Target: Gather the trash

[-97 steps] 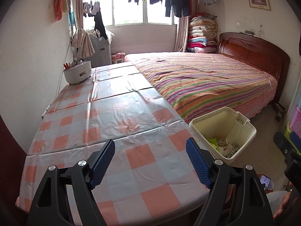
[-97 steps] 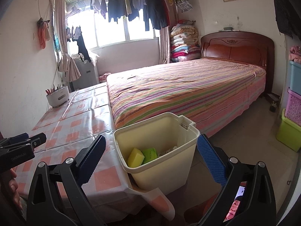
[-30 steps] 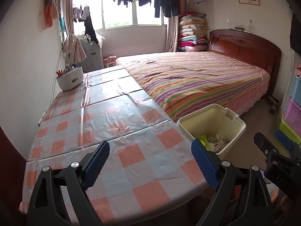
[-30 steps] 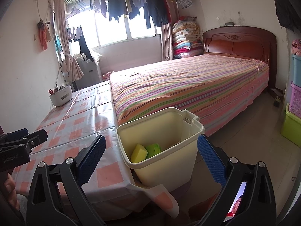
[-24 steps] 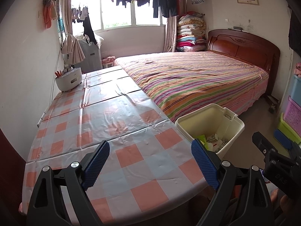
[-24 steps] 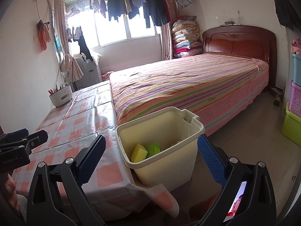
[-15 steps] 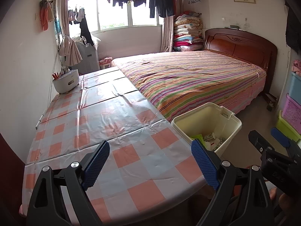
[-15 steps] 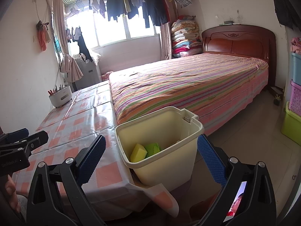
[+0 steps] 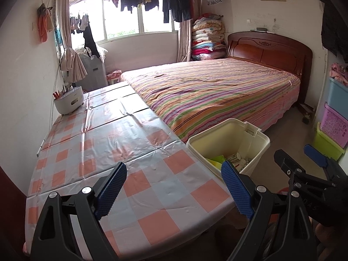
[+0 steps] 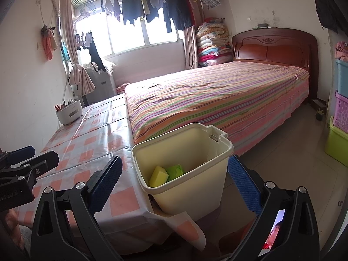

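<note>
Both tongs wide, empty: left gripper (image 9: 174,184) over near table (image 9: 91,139), right gripper (image 10: 176,174) facing bin (image 10: 195,195) at table's right edge.

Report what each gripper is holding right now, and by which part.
Nothing is held. The left gripper and the right gripper both stand open with nothing between their pads. The trash, including a yellow sponge, already lies in the bin.
</note>
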